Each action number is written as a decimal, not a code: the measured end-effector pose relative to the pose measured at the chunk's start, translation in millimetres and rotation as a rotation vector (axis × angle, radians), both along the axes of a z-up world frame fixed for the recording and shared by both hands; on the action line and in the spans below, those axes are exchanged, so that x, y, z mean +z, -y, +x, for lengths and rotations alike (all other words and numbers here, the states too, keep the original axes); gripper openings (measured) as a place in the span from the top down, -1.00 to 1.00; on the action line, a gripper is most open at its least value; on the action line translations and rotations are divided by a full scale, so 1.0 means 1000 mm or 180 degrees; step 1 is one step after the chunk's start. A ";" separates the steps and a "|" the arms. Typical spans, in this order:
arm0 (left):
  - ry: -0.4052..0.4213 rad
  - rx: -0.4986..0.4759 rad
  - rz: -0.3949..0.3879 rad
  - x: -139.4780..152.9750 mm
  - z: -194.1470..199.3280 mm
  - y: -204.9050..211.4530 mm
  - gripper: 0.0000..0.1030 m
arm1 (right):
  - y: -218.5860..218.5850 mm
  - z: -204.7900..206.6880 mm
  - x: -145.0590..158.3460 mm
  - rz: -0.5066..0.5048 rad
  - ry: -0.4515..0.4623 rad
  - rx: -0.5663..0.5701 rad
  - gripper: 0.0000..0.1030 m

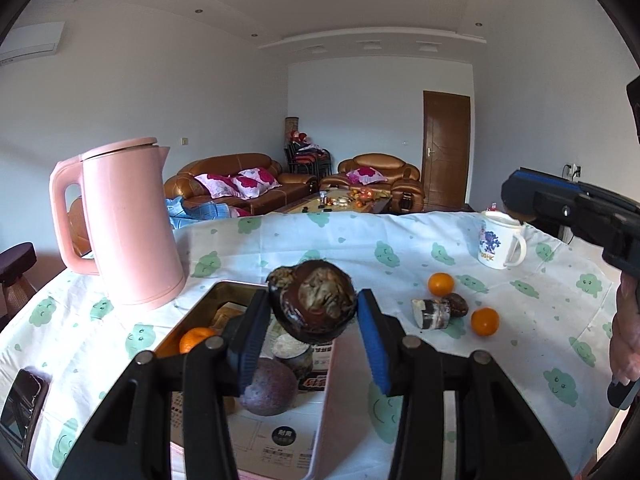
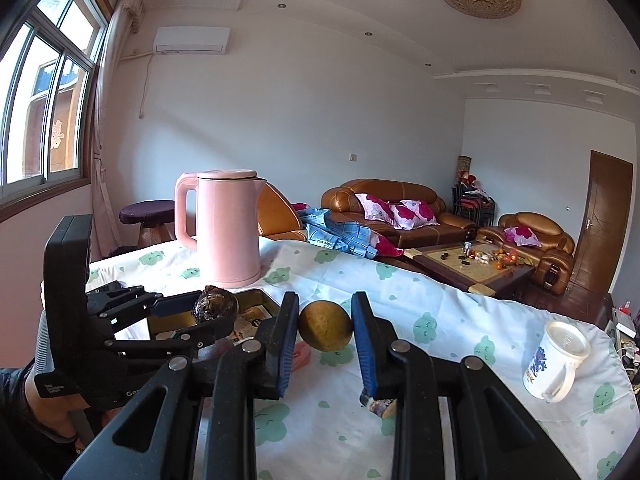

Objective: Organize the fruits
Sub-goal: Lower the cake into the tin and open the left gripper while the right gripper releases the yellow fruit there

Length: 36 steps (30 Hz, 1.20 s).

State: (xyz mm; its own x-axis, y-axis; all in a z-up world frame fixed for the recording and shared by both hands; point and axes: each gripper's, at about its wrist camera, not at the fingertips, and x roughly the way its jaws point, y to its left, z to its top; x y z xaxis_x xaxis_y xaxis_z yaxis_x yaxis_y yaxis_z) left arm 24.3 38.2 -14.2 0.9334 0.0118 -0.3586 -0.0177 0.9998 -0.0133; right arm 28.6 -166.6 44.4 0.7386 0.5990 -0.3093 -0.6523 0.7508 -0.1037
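Left gripper [image 1: 314, 334]: narrowly parted, clamping dark fruit [image 1: 314, 306].
Right gripper [image 2: 325, 344]: likewise, pinching brown fruit [image 2: 325, 325].
Tray [image 1: 224, 289]: 6 o'clock beneath left; left nearer.

Black grippers w/ blue-padded jaws, silver rivets

The left gripper [image 1: 312, 336] hides much of the tray [image 1: 224, 292] and its fruit.
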 end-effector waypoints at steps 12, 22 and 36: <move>-0.0115 0.0207 0.0051 -0.003 -0.005 -0.035 0.10 | -0.049 0.002 -0.011 -0.0106 -0.0099 0.0268 0.44; -0.0265 0.0370 0.0072 -0.012 -0.003 -0.062 0.10 | -0.088 0.004 -0.030 -0.0200 -0.0251 0.0477 0.44; -0.0526 0.0408 -0.0106 -0.029 -0.001 -0.099 0.10 | -0.127 0.011 -0.064 -0.0343 -0.0535 0.0660 0.44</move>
State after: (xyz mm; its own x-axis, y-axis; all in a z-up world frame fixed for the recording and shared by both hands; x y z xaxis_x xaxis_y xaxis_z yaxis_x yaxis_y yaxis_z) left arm 22.8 136.7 -43.7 0.8535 0.1121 -0.5088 -0.1493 0.9882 -0.0327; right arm 39.9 -39.3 -20.1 0.5368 0.6890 -0.4870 -0.8056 0.5901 -0.0531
